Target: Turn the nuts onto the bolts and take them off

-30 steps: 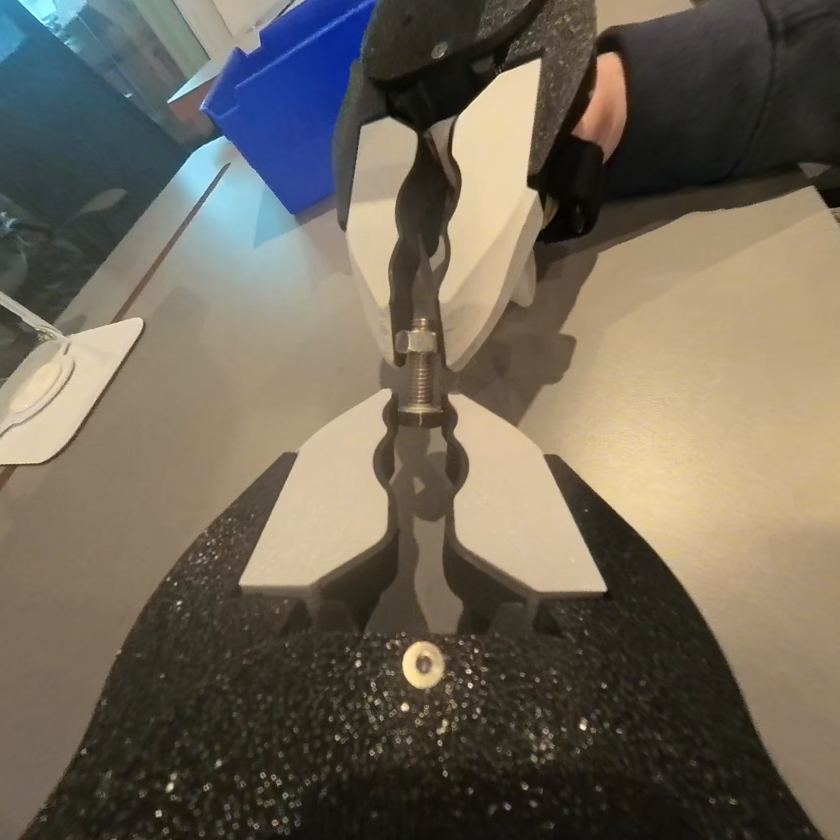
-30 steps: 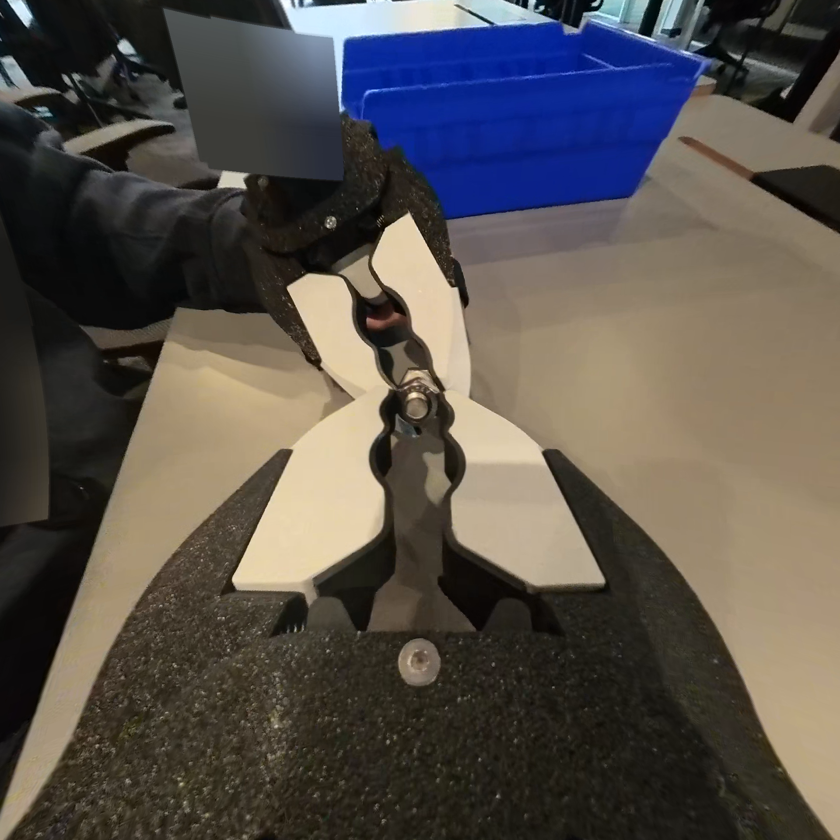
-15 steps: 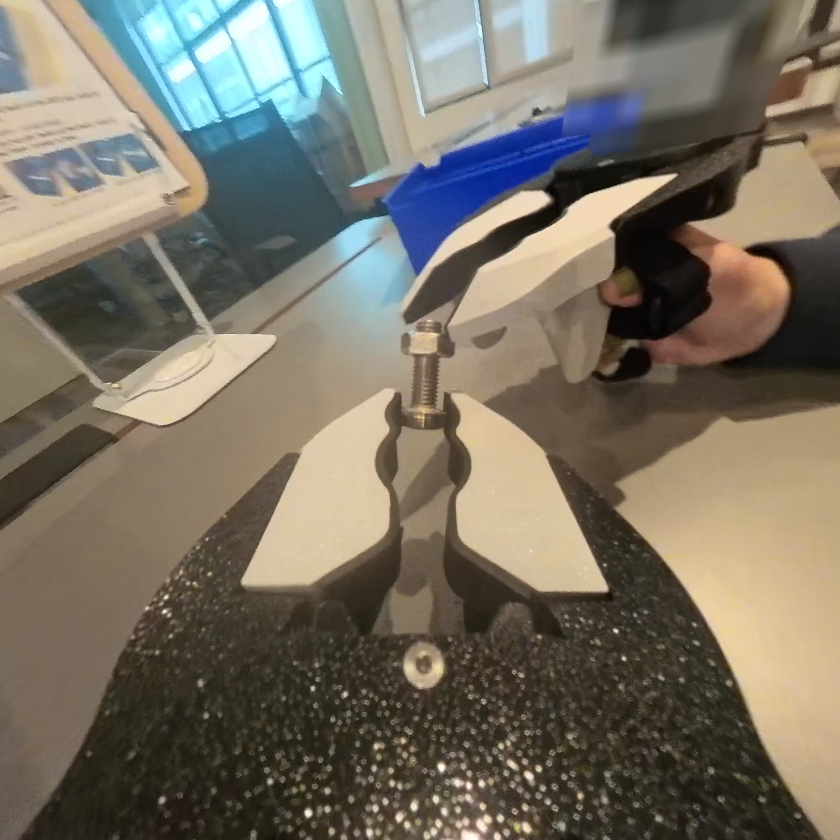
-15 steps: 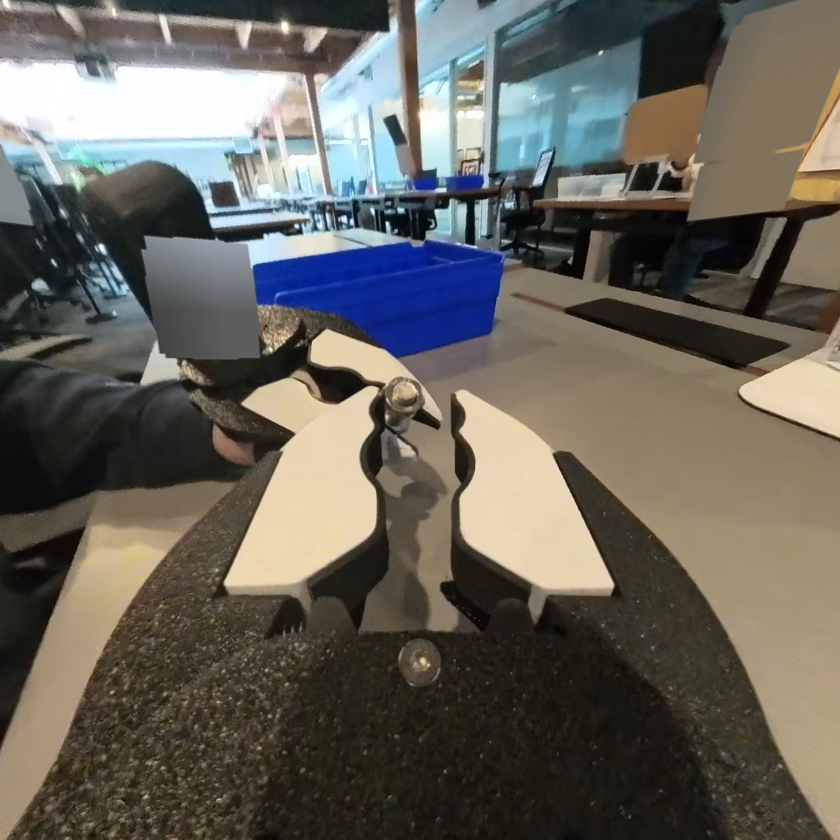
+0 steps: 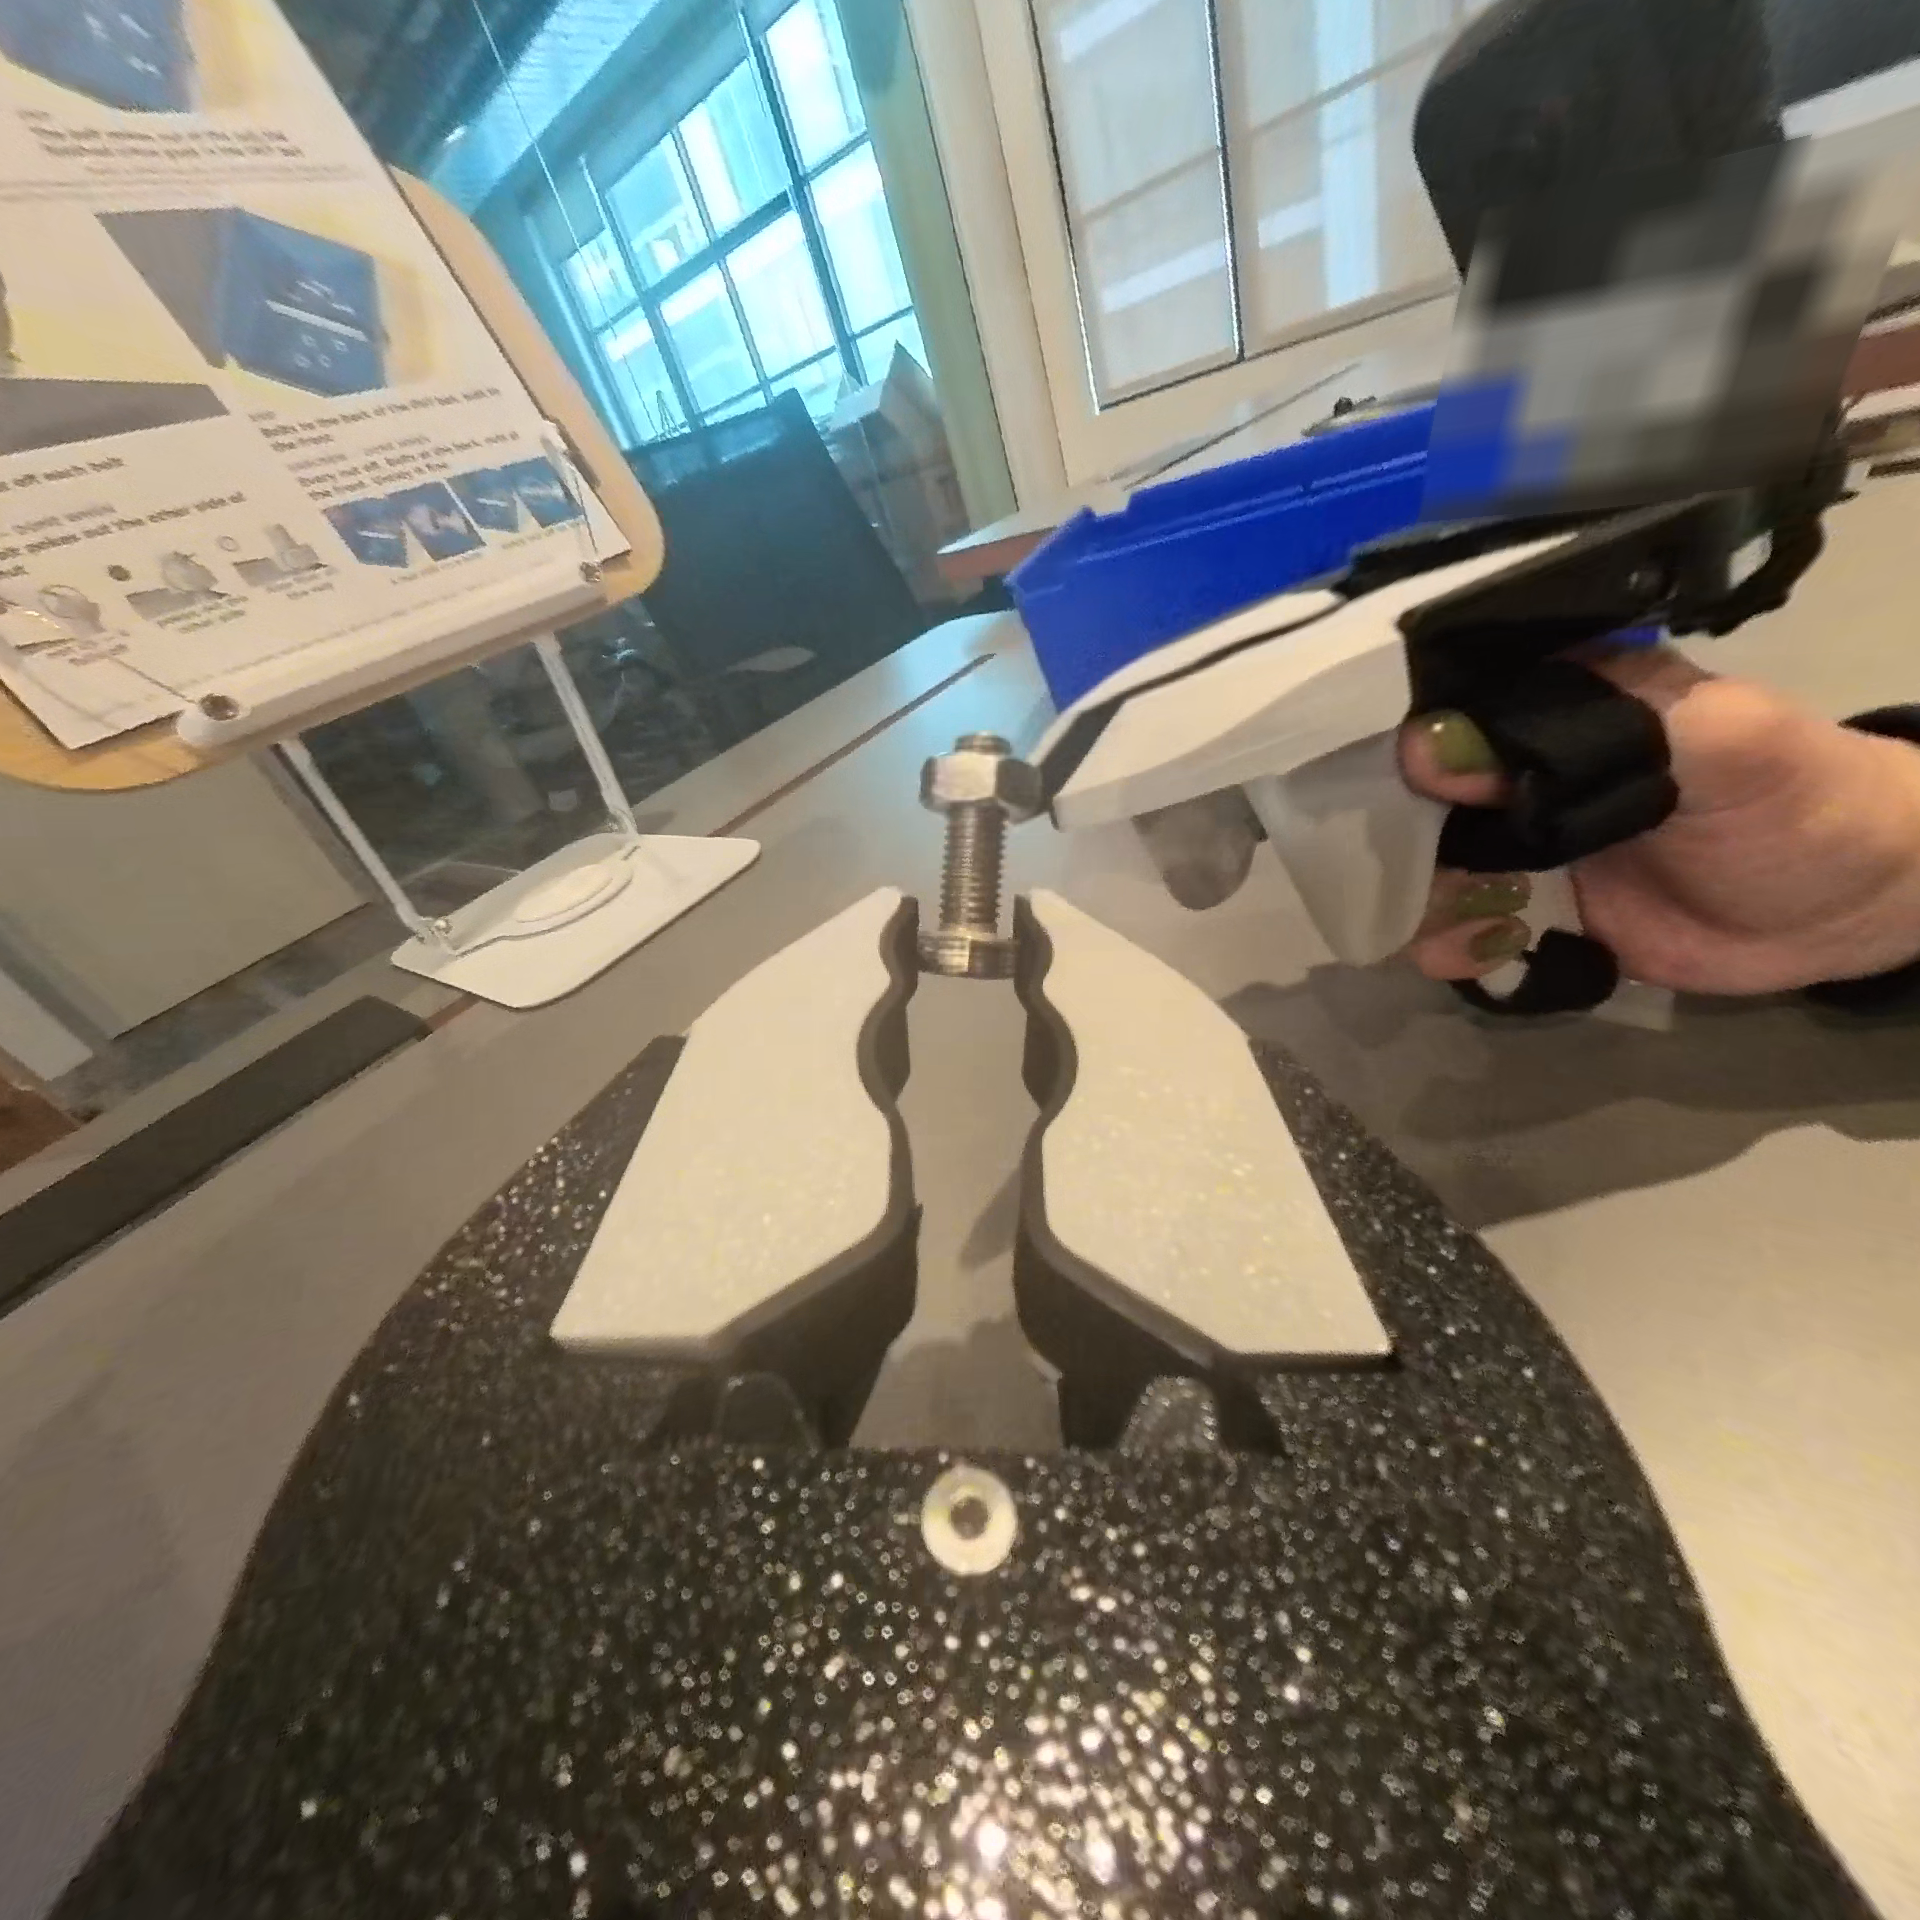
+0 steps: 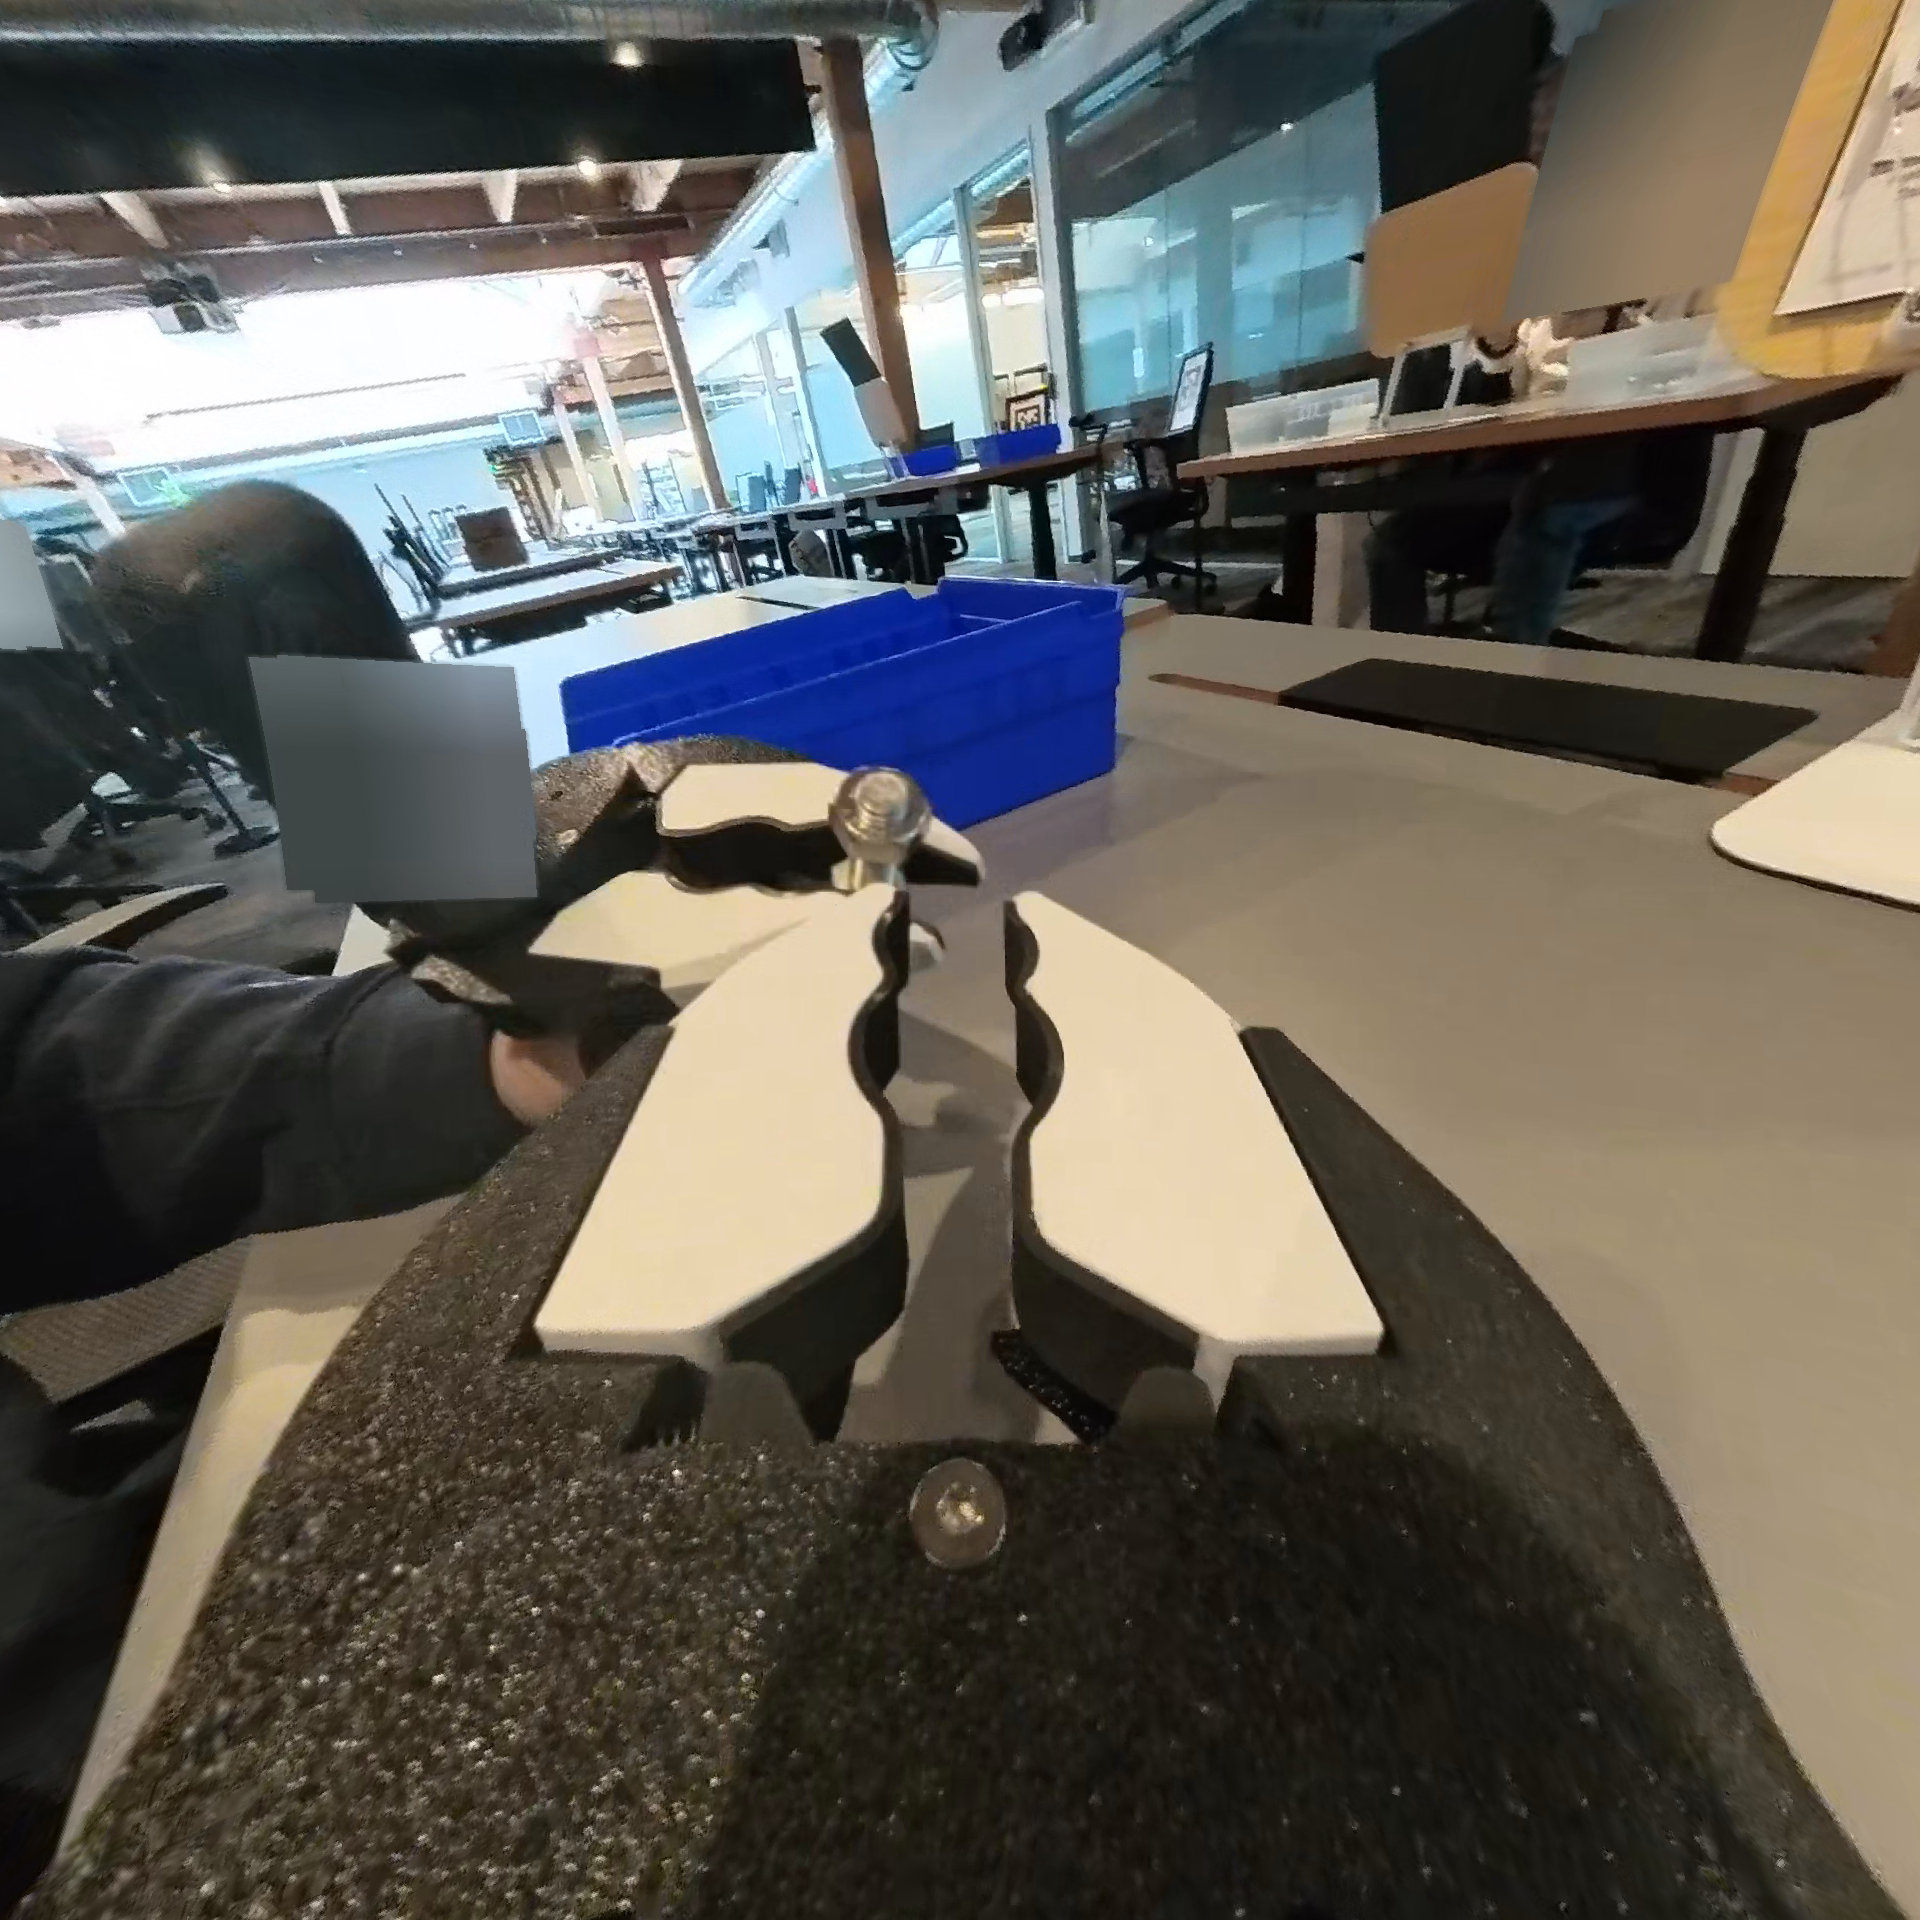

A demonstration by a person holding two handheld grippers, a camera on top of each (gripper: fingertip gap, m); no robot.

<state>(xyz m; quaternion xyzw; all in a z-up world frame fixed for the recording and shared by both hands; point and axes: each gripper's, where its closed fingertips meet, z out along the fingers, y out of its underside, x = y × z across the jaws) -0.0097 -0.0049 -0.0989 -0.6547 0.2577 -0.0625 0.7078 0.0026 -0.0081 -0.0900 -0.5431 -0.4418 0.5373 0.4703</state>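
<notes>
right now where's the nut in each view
Left wrist view: the nut sits just above centre, at the top of the upright bolt, whose head the left tongs clamp.
Right wrist view: the nut is left of centre in the upper half, beyond the open right tongs.
Shared landmark: the blue bin behind the nut.

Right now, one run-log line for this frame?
left gripper: shut on bolt head, bolt upright | nut: near bolt top | right gripper: open, beside nut | blue bin: behind
</notes>
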